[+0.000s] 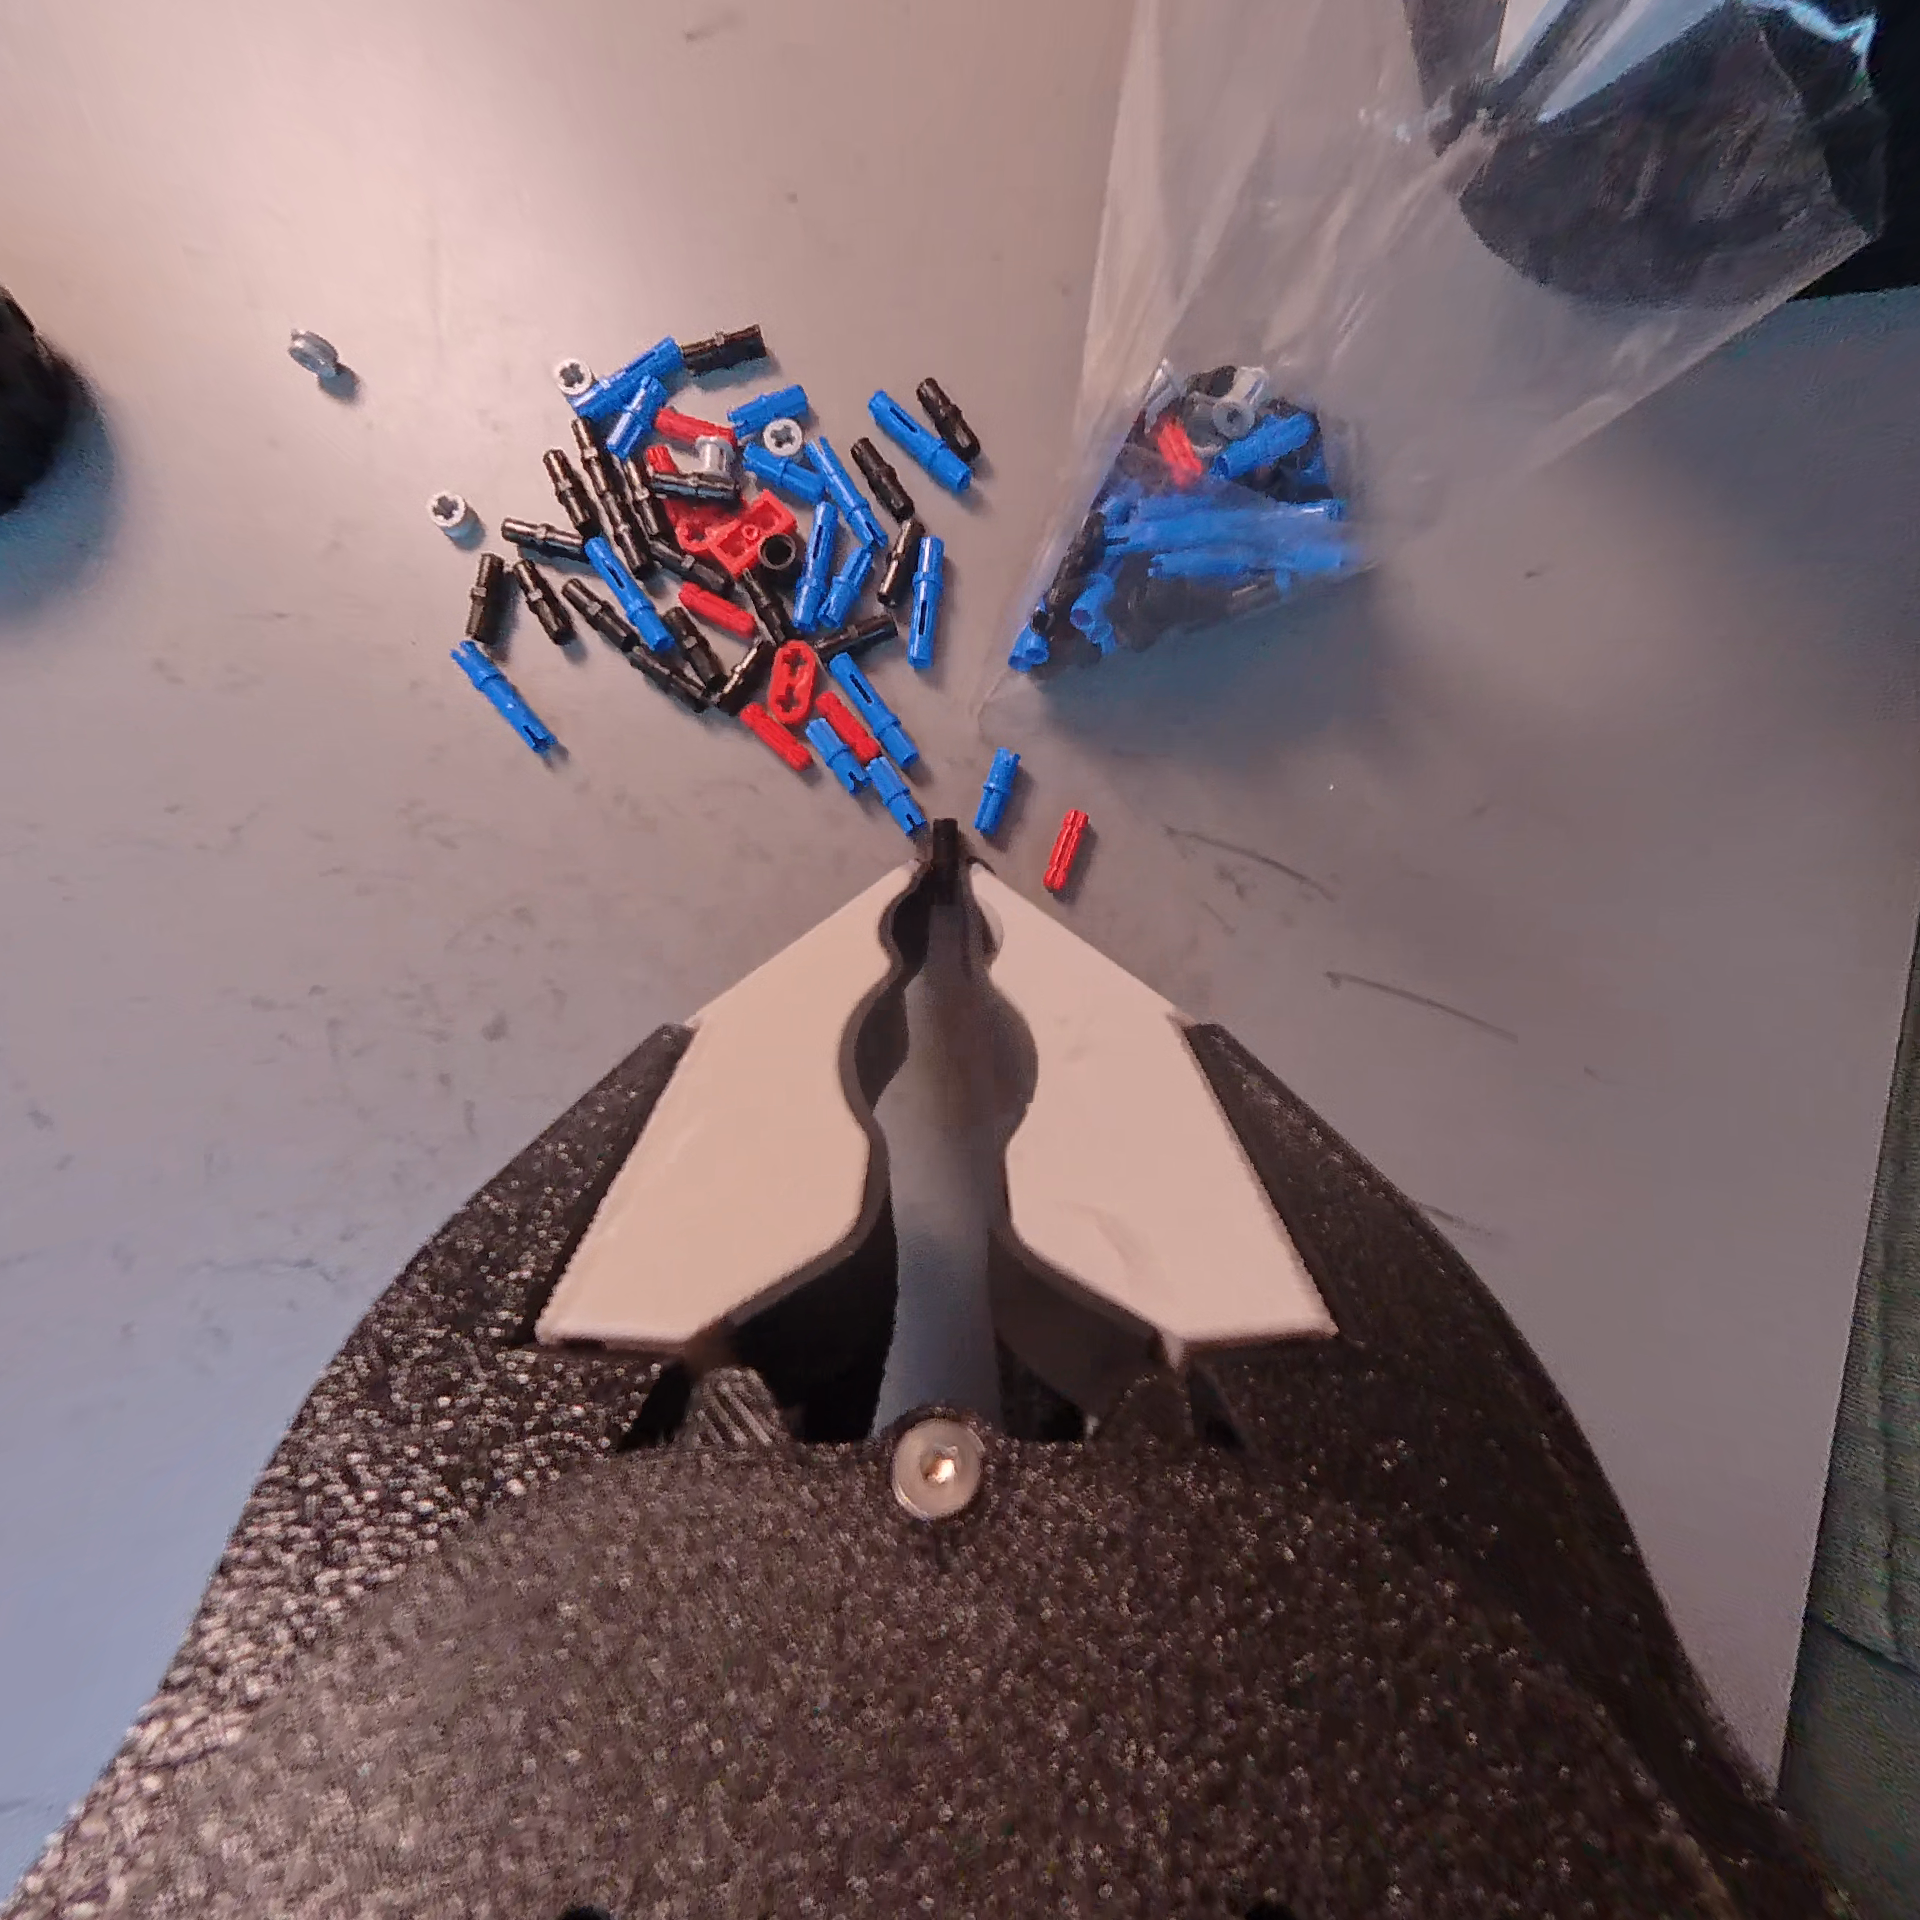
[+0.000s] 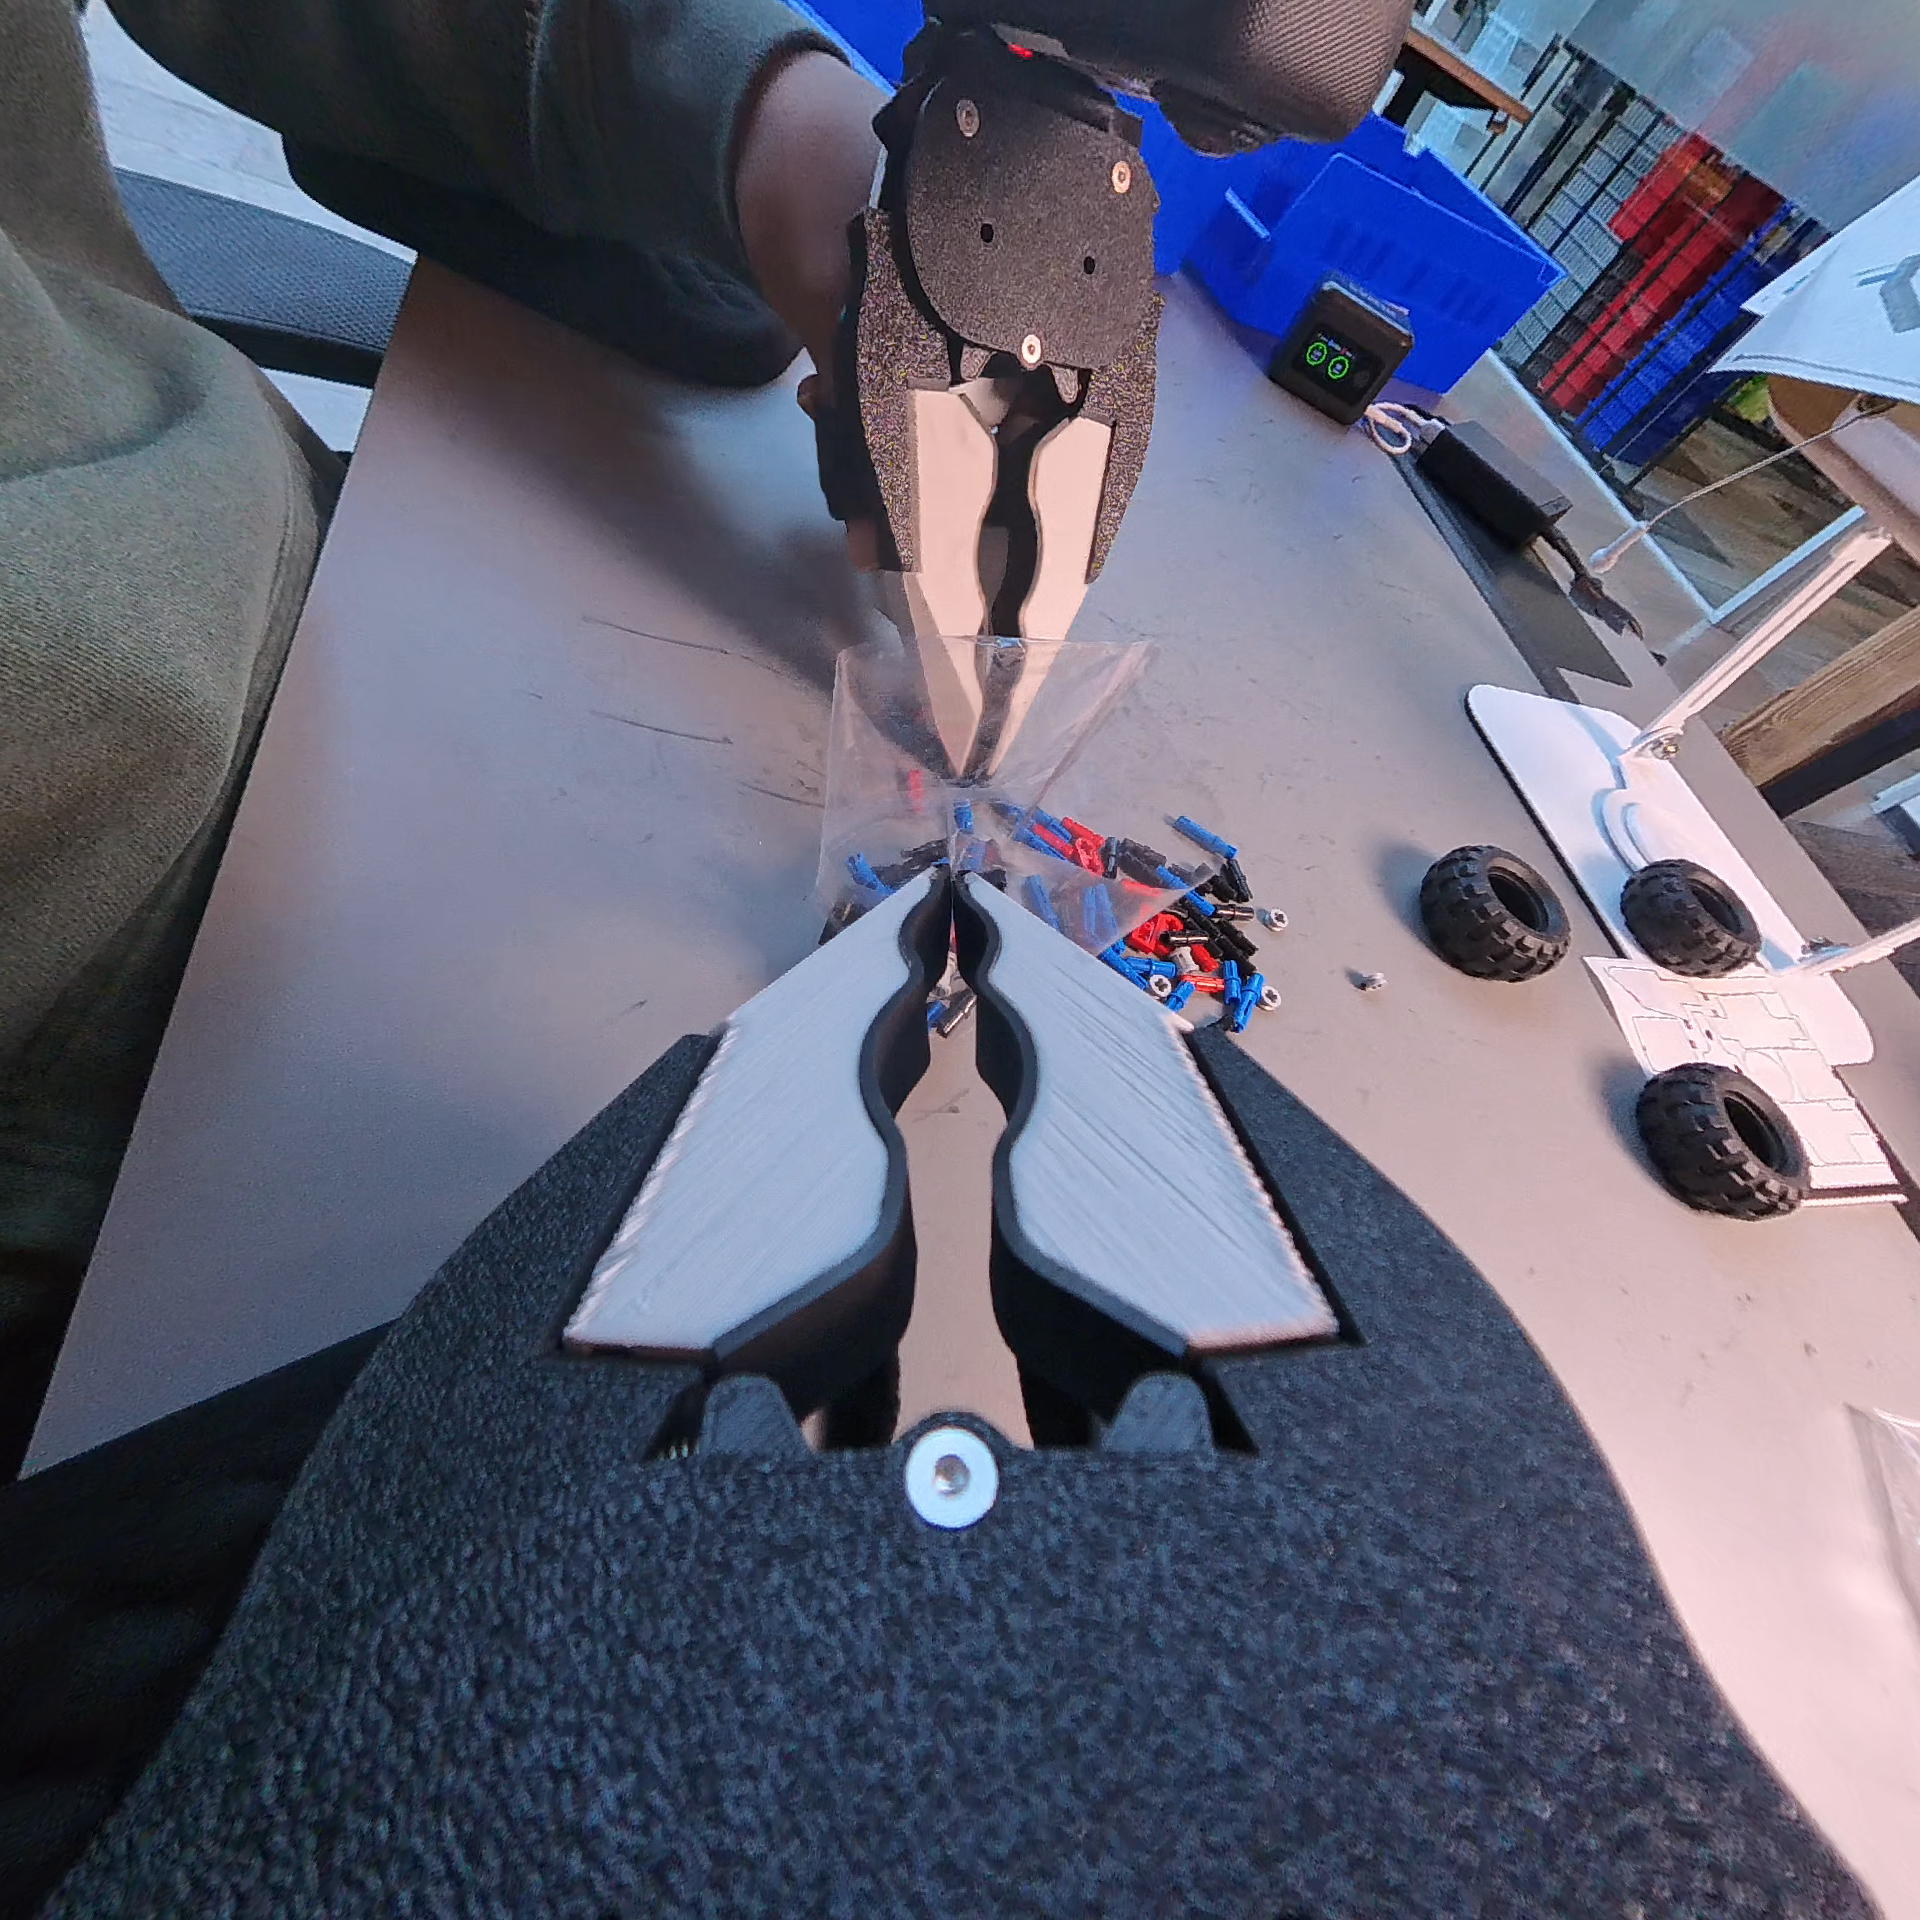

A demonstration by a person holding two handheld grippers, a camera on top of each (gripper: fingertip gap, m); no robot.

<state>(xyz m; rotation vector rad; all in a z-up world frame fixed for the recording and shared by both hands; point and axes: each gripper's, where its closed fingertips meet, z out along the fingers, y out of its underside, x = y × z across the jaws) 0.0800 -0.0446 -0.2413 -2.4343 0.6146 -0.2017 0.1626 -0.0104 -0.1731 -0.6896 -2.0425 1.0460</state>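
A: Left gripper [image 1: 948,862], own camera: fingers closed on a small black pin [image 1: 947,844], just above the grey table [image 1: 312,1039]. Loose pile of blue, black and red pins [image 1: 727,551] lies just ahead.

B: Right gripper [image 2: 951,878]?

A: Tips pinched together on a clear plastic bag [image 2: 1049,727]. Left view shows only the bag [image 1: 1247,312] hanging, more pins [image 1: 1195,530] bunched in its bottom corner.

B: Anything only the right view catches?

A: Three black tyres [image 2: 1494,912] to the right, near a white lamp base [image 2: 1548,748] and a printed sheet [image 2: 1756,1049].
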